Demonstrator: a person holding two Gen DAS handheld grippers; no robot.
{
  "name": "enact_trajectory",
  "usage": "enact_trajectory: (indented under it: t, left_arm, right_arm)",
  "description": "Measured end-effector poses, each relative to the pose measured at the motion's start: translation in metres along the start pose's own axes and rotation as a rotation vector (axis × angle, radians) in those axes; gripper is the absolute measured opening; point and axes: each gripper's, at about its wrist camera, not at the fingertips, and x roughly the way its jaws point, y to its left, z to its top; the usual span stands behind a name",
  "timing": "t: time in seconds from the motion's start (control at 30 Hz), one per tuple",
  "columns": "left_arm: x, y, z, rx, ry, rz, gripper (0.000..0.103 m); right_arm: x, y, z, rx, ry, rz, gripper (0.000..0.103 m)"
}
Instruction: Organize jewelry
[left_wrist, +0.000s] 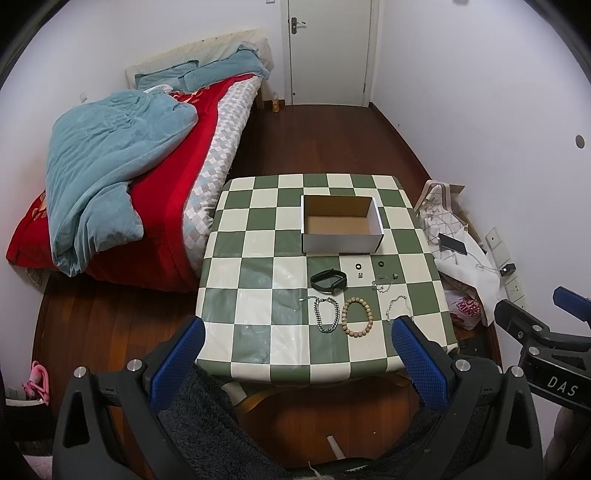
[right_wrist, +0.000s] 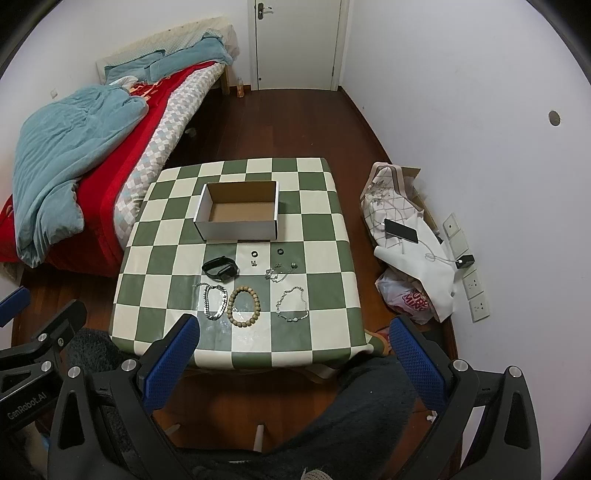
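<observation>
Nearest the cameras, two hand-held grippers hover above the near edge of a small table, both with blue-padded jaws spread wide and nothing between them. The left gripper (left_wrist: 297, 334) frames the near half of the green-and-cream checked table (left_wrist: 258, 258); the right gripper (right_wrist: 293, 334) frames the same table from slightly further right. All the jewelry lies on the tabletop beyond the fingertips, touched by neither gripper. In the row closest to the jaws, from left to right, sit a silver chain bracelet (right_wrist: 214, 301), a wooden bead bracelet (right_wrist: 243, 306) just beside it, and a thin silver bracelet (right_wrist: 293, 304) set apart to the right. In the left wrist view this thin bracelet lies just above the tip of the left gripper's right finger (left_wrist: 404, 334). Behind that row lie a black watch-style band (right_wrist: 220, 268), a tiny silver piece (right_wrist: 253, 263), and a small tangle of silver jewelry (right_wrist: 280, 272). Slightly further back are two small black rings (right_wrist: 254, 253) and (right_wrist: 280, 252). Beyond them stands an open cardboard box (right_wrist: 238, 229), white outside, brown inside, with nothing in it. To the left of the table is a bed (left_wrist: 110, 177) with a blue duvet and red blanket; a white door (left_wrist: 328, 51) closes the far wall.
</observation>
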Motion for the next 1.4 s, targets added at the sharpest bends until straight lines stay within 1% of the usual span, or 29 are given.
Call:
enact_trajectory:
  t: [0.3, 0.37, 0.47, 0.53, 0.63, 0.73, 0.8, 0.87, 0.9, 0.97, 1.0, 1.03, 1.07, 1.1, 1.17, 1.23, 1.33, 1.4]
  left_arm:
    - [0.0, -0.001, -0.001, 0.003, -0.001, 0.0, 0.103]
    - [0.007, 0.001, -0.002, 0.002, -0.013, 0.028, 0.103]
    - [0.026, 0.006, 0.006, -0.002, -0.026, 0.077, 0.103]
    - [0.043, 0.009, 0.012, -0.002, -0.035, 0.124, 0.103]
    - [0.07, 0.014, 0.017, 0.011, -0.038, 0.194, 0.103]
    - [0.107, 0.016, 0.016, 0.033, 0.0, 0.243, 0.103]
    - [0.13, 0.016, 0.012, 0.047, 0.034, 0.257, 0.103]
    - [0.161, 0.014, 0.008, 0.065, 0.086, 0.276, 0.103]
    - [0.176, 0.013, 0.004, 0.075, 0.118, 0.27, 0.103]
    - [0.199, 0.007, -0.003, 0.093, 0.167, 0.264, 0.103]
    - [0.211, 0.004, -0.006, 0.102, 0.197, 0.254, 0.103]
    - [0.224, 0.0, -0.01, 0.11, 0.227, 0.234, 0.101]
    - [0.234, -0.003, -0.013, 0.118, 0.243, 0.226, 0.099]
    - [0.244, -0.007, -0.015, 0.127, 0.262, 0.224, 0.097]
    - [0.268, -0.015, -0.02, 0.148, 0.312, 0.213, 0.084]
    - [0.286, -0.02, -0.024, 0.153, 0.351, 0.2, 0.077]
    - [0.311, -0.027, -0.029, 0.167, 0.391, 0.178, 0.077]
    - [0.321, -0.031, -0.033, 0.173, 0.417, 0.155, 0.076]
  right_arm:
    - [0.0, 0.001, -0.001, 0.002, -0.001, 0.001, 0.103]
    - [0.0, -0.001, 0.0, 0.008, -0.003, 0.005, 0.103]
    - [0.007, -0.009, 0.003, 0.037, -0.011, 0.024, 0.103]
    - [0.017, -0.014, 0.006, 0.059, -0.008, 0.02, 0.103]
    - [0.046, -0.024, 0.011, 0.085, 0.014, 0.0, 0.103]
    - [0.079, -0.03, 0.012, 0.102, 0.042, -0.023, 0.101]
    - [0.109, -0.036, 0.014, 0.116, 0.094, -0.017, 0.089]
    - [0.136, -0.039, 0.012, 0.128, 0.134, -0.015, 0.082]
    - [0.153, -0.04, 0.011, 0.13, 0.163, -0.009, 0.077]
    - [0.18, -0.037, 0.005, 0.138, 0.199, 0.004, 0.072]
    - [0.195, -0.035, 0.003, 0.14, 0.225, 0.021, 0.071]
    - [0.211, -0.032, 0.001, 0.142, 0.25, 0.036, 0.07]
    - [0.221, -0.028, -0.002, 0.141, 0.266, 0.048, 0.067]
    - [0.235, -0.022, -0.004, 0.136, 0.292, 0.063, 0.066]
    - [0.262, -0.01, -0.008, 0.12, 0.332, 0.077, 0.065]
    - [0.282, 0.001, -0.012, 0.102, 0.365, 0.096, 0.063]
    - [0.306, 0.015, -0.015, 0.072, 0.395, 0.101, 0.062]
    - [0.317, 0.021, -0.016, 0.062, 0.412, 0.104, 0.06]
